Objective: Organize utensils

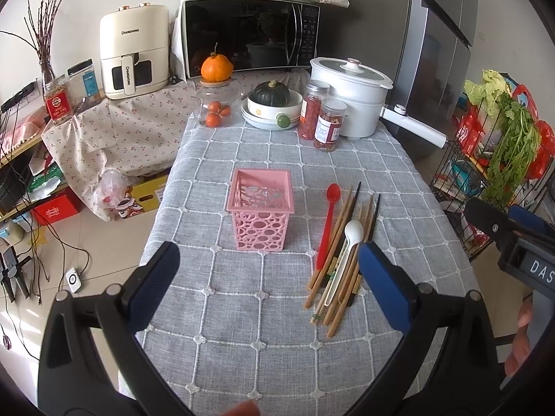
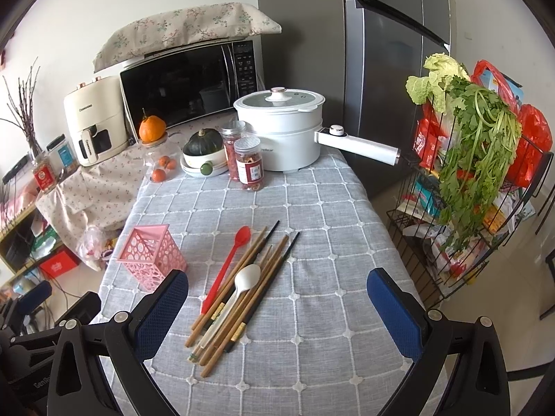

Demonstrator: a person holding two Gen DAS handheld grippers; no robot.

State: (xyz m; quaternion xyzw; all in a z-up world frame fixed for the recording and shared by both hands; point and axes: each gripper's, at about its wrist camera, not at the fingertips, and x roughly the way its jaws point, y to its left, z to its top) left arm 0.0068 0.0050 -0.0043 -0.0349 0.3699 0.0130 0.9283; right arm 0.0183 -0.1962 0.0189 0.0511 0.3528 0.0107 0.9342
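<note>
A pink perforated utensil basket (image 1: 261, 209) (image 2: 151, 256) stands upright and empty on the grey checked tablecloth. To its right lies a pile of wooden and dark chopsticks (image 1: 341, 253) (image 2: 242, 287), with a red spoon (image 1: 327, 222) (image 2: 229, 265) along its left side and a white spoon (image 1: 347, 253) (image 2: 236, 291) on top. My left gripper (image 1: 269, 277) hovers open above the near table edge, in front of the basket. My right gripper (image 2: 277, 300) is open too, held over the near end of the pile, nothing between its fingers.
At the table's far end stand a white electric pot (image 2: 281, 131) with a long handle, two spice jars (image 2: 242, 159), a bowl holding a green squash (image 2: 203, 149) and a glass jar of oranges (image 2: 158, 159). A wire rack with greens (image 2: 478, 180) stands right of the table.
</note>
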